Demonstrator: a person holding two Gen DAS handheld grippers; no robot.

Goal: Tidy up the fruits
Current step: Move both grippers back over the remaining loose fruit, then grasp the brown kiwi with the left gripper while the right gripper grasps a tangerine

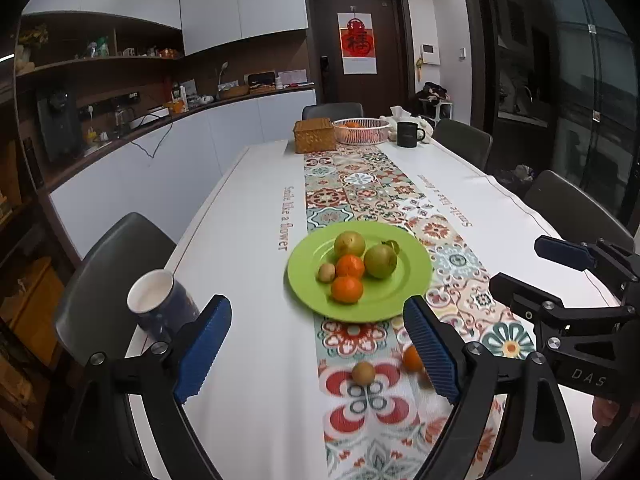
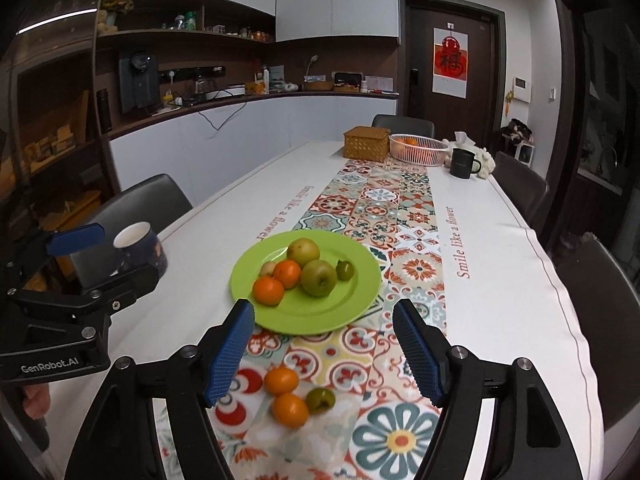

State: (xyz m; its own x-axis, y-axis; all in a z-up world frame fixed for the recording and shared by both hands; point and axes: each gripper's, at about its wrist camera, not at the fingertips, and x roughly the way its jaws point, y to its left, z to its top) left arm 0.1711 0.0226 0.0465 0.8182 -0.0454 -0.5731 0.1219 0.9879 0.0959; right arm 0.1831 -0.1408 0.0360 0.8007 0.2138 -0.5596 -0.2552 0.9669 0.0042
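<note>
A green plate (image 1: 412,276) (image 2: 360,280) sits mid-table on the patterned runner, holding two green apples (image 1: 380,261) (image 2: 318,277), two tangerines (image 1: 347,289) (image 2: 268,290) and small fruits. Loose on the runner in front of the plate lie two tangerines (image 2: 281,380) (image 2: 290,409) and a small green fruit (image 2: 320,400). The left wrist view shows a small brown fruit (image 1: 363,373) and a tangerine (image 1: 412,358) partly behind a finger. My left gripper (image 1: 318,354) is open and empty above them. My right gripper (image 2: 323,354) is open and empty above the loose fruits.
A dark blue mug (image 1: 162,306) (image 2: 140,246) stands at the table's left edge. At the far end are a wicker box (image 1: 315,135), a white basket with oranges (image 1: 361,130) and a black mug (image 1: 408,134). Grey chairs (image 1: 108,264) surround the table.
</note>
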